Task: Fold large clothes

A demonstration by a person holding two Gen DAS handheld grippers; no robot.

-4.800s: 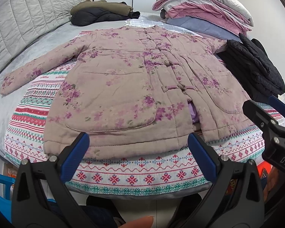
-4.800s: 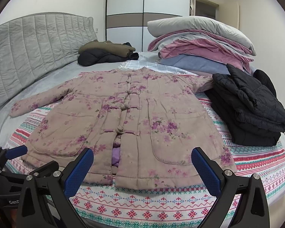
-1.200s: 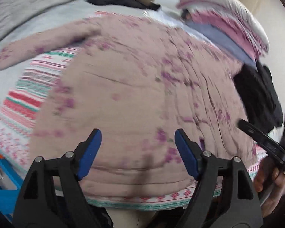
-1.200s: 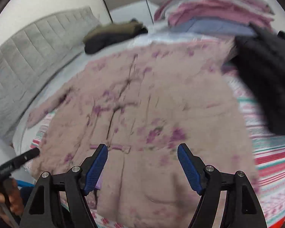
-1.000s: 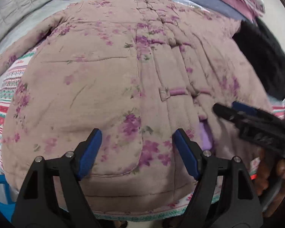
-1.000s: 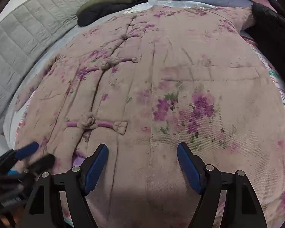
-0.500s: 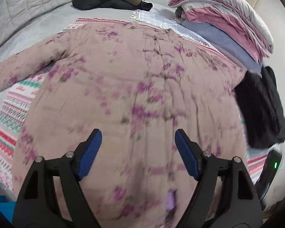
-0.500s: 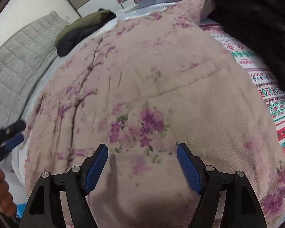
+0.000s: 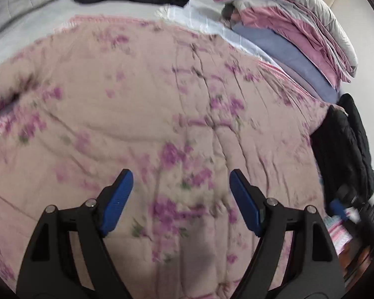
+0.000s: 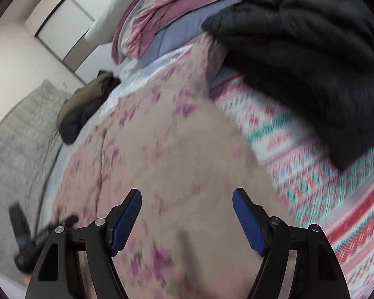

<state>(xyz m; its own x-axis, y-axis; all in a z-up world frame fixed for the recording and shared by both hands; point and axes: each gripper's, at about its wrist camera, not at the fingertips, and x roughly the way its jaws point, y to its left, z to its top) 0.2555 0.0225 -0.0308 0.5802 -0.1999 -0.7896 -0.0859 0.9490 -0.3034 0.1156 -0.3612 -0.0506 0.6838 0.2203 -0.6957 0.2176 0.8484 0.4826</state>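
The floral padded coat (image 9: 162, 114) lies front-up and spread flat on the patterned blanket (image 10: 336, 199), filling the bed between a folded black jacket (image 10: 299, 57) on its right and a stack of folded bedding (image 9: 286, 25) toward the headboard; no fold has yet been made. My chief worry is the coat's right sleeve (image 10: 207, 57), whose end I judge to be tucked against or under the black jacket: a grab there could take both garments, or drag the jacket across the blanket. The padding looks thick, so a shallow bite may slip off the fabric, and both views are blurred, which makes any aim I take now unreliable. My left gripper (image 9: 179, 199) points steeply down over the coat's front, its blue pads wide apart with nothing between them. My right gripper (image 10: 187, 216) is rolled to one side and angled down over the coat's right half, its jaws likewise spread wide and empty
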